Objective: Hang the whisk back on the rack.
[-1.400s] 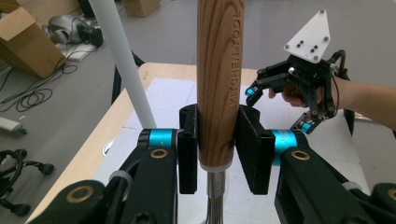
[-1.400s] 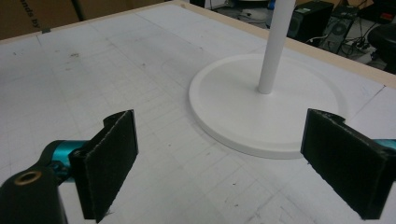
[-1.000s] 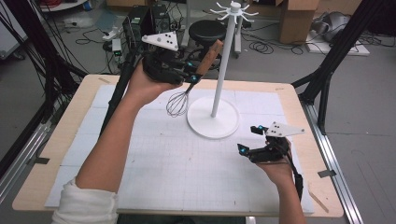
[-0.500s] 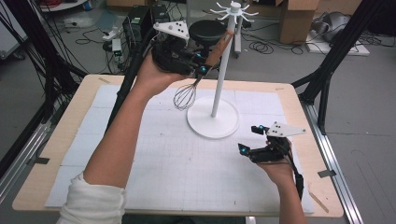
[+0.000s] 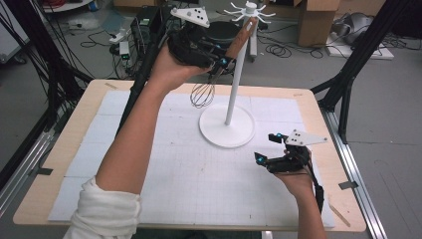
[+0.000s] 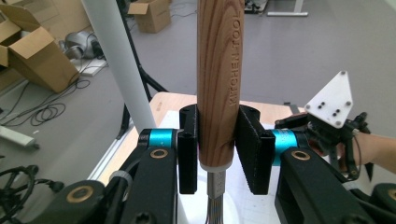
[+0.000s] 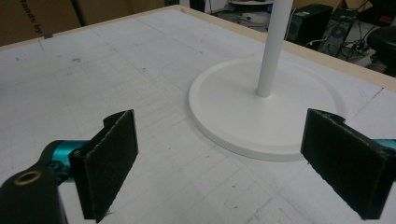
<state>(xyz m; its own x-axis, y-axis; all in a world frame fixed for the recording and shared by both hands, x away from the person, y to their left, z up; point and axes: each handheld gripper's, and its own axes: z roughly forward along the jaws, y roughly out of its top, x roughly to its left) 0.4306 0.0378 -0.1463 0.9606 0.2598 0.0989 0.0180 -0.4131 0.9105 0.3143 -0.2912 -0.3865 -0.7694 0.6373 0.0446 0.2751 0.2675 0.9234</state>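
Right tongs: released, jaws wide, nothing between them; you hold them low over the desk, near the stand's round base.

Left tongs: clenched on the whisk at the lower end of its wooden handle; you hold it raised above the desk, beside the white pole, wire head hanging down, handle top near the hooks.

Risks: the grip sits low on a smooth round handle, so the whisk may pivot or slide between the pads. The handle may knock the pole and rock the stand, since your right tongs do not steady the base. A missed hook drops the whisk.

Writing: "KITCHEN TOOL" along the handle. No other legible label.
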